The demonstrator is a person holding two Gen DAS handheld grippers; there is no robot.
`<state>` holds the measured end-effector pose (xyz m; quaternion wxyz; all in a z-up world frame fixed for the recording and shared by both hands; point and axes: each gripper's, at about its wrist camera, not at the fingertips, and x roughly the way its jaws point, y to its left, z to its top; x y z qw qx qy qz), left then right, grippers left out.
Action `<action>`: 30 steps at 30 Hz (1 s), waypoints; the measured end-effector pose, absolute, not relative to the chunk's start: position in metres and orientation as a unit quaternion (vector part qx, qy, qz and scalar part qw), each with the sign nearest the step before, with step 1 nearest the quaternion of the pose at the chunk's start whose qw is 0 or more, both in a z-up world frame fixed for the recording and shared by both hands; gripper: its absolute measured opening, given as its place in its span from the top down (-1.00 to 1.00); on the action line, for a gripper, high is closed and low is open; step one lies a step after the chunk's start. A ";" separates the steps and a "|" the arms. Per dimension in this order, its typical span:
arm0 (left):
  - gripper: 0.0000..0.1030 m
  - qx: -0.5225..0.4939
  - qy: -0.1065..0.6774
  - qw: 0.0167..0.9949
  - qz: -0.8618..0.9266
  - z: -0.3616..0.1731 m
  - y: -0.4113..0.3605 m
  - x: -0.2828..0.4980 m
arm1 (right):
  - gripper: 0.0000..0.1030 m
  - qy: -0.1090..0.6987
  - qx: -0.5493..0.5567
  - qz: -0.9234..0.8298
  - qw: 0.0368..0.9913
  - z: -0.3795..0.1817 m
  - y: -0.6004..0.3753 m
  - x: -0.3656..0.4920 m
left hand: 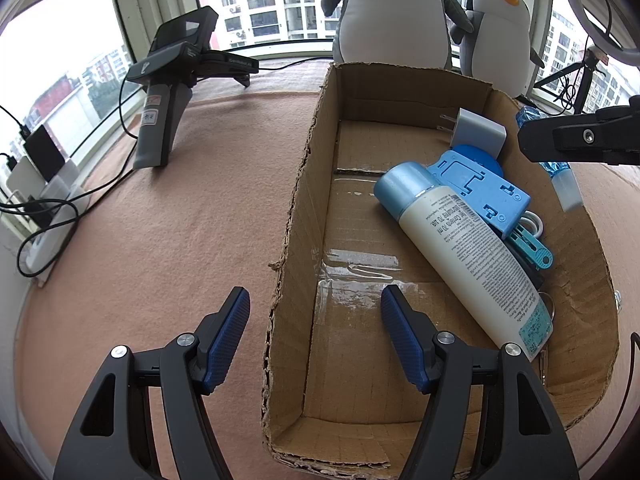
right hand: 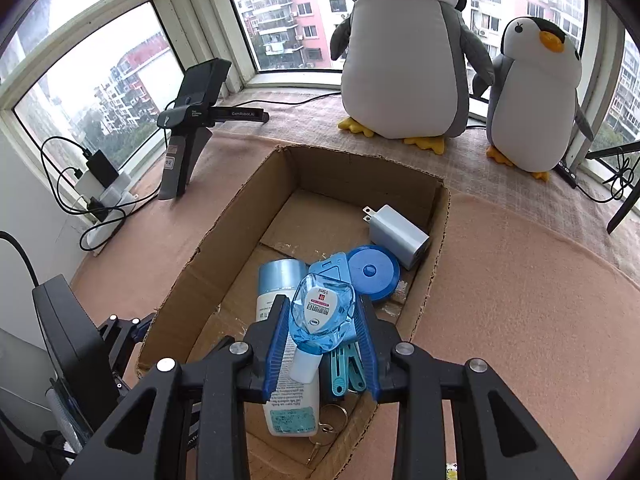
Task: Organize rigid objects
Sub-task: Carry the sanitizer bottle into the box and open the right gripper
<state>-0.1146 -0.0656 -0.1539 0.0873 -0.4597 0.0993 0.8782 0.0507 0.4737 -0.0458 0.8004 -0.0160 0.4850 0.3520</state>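
Observation:
A small clear-blue dropper bottle [right hand: 322,312] with a white cap hangs over the open cardboard box [right hand: 208,264], my right gripper [right hand: 322,308] shut on it. In the left wrist view that bottle [left hand: 562,184] and the right gripper [left hand: 560,142] show above the box's right wall. My left gripper [left hand: 314,300] stands open astride the box's left wall [left hand: 296,200], the pads not touching it. In the box lie a white lotion bottle [left hand: 460,248] with a blue cap, a grey plug charger [left hand: 478,130], a blue plastic piece [left hand: 480,188], a round blue tape measure [right hand: 372,272], teal clips [right hand: 344,368] and a key ring [right hand: 332,416].
Two plush penguins [right hand: 404,60] stand on the sill behind the box. A grey device on a stand [left hand: 168,92] sits at the back left, with a power strip and cables [left hand: 44,208] by the left window. A tripod leg [right hand: 622,200] is at the far right. Pink cloth covers the table.

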 end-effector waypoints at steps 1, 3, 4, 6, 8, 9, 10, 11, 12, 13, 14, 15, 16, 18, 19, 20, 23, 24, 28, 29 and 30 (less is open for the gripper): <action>-0.33 -0.460 0.099 0.087 0.878 -0.154 -0.066 -0.115 | 0.42 0.485 -0.017 0.353 0.800 -0.046 0.475 0.051; -0.33 -0.460 0.100 0.087 0.878 -0.154 -0.066 -0.115 | 0.42 0.483 -0.018 0.353 0.801 -0.046 0.475 0.051; -0.33 -0.460 0.099 0.087 0.878 -0.154 -0.066 -0.114 | 0.42 0.483 -0.018 0.353 0.801 -0.045 0.476 0.051; -0.33 -0.460 0.099 0.088 0.878 -0.154 -0.066 -0.115 | 0.42 0.482 -0.018 0.352 0.802 -0.045 0.477 0.051; -0.33 -0.460 0.099 0.088 0.878 -0.154 -0.066 -0.114 | 0.42 0.482 -0.019 0.352 0.802 -0.045 0.478 0.052; -0.33 -0.460 0.099 0.088 0.878 -0.154 -0.066 -0.115 | 0.42 0.481 -0.020 0.352 0.802 -0.045 0.479 0.052; -0.33 -0.460 0.099 0.088 0.878 -0.154 -0.066 -0.115 | 0.42 0.481 -0.021 0.351 0.803 -0.045 0.480 0.052; -0.33 -0.460 0.099 0.088 0.878 -0.154 -0.066 -0.114 | 0.42 0.481 -0.022 0.352 0.803 -0.045 0.480 0.052; -0.33 -0.460 0.100 0.088 0.878 -0.154 -0.066 -0.115 | 0.42 0.481 -0.022 0.352 0.802 -0.046 0.481 0.052; -0.33 -0.460 0.099 0.088 0.878 -0.154 -0.066 -0.115 | 0.42 0.481 -0.023 0.352 0.803 -0.046 0.482 0.051; -0.33 -0.460 0.099 0.088 0.878 -0.154 -0.066 -0.114 | 0.42 0.480 -0.024 0.352 0.803 -0.045 0.482 0.051; -0.33 -0.460 0.100 0.088 0.878 -0.154 -0.066 -0.115 | 0.42 0.480 -0.024 0.352 0.803 -0.045 0.483 0.051; -0.33 -0.460 0.100 0.088 0.878 -0.154 -0.066 -0.115 | 0.41 0.478 -0.025 0.352 0.804 -0.044 0.483 0.051; -0.33 -0.460 0.100 0.089 0.878 -0.154 -0.066 -0.115 | 0.41 0.477 -0.027 0.351 0.805 -0.043 0.483 0.050; -0.33 -0.460 0.099 0.089 0.878 -0.154 -0.066 -0.115 | 0.39 0.477 -0.028 0.351 0.805 -0.043 0.484 0.050; -0.33 -0.460 0.099 0.089 0.878 -0.154 -0.066 -0.115 | 0.36 0.477 -0.028 0.350 0.806 -0.043 0.484 0.050; -0.33 -0.459 0.100 0.089 0.878 -0.154 -0.066 -0.114 | 0.15 0.477 -0.030 0.349 0.806 -0.043 0.484 0.050; -0.33 -0.459 0.100 0.089 0.878 -0.154 -0.066 -0.115 | 0.09 0.476 -0.031 0.349 0.807 -0.043 0.484 0.049; -0.33 -0.459 0.100 0.089 0.878 -0.154 -0.066 -0.115 | -0.09 0.476 -0.031 0.346 0.808 -0.042 0.484 0.050; -0.33 -0.459 0.100 0.089 0.878 -0.154 -0.066 -0.114 | -0.14 0.475 -0.032 0.345 0.809 -0.042 0.484 0.049; -0.33 -0.459 0.100 0.089 0.878 -0.154 -0.066 -0.114 | -0.21 0.474 -0.032 0.343 0.810 -0.042 0.484 0.049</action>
